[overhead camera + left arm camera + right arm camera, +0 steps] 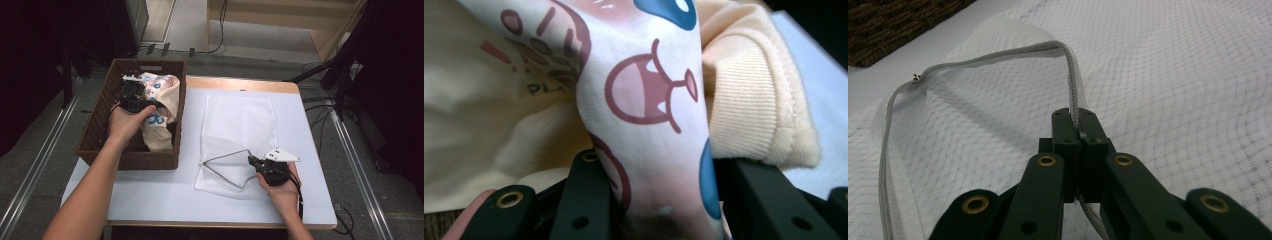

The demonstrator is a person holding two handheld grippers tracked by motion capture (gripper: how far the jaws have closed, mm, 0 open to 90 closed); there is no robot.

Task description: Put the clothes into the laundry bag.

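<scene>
So far the left gripper [134,104] has its jaws clamped on a printed garment [654,115] in the basket [95,135] at the table's left edge, while the right gripper [256,162], jaws pinched tight on the zipper edge [1075,95], holds the mesh laundry bag [240,125] open; loading remains.

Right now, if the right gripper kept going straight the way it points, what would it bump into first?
Probably the white mesh laundry bag itself. The right gripper is shut on the bag's zipper edge, holding the mouth up, and mesh lies right ahead of it. The wicker basket sits farther off to one side; depth is hard to judge.
</scene>
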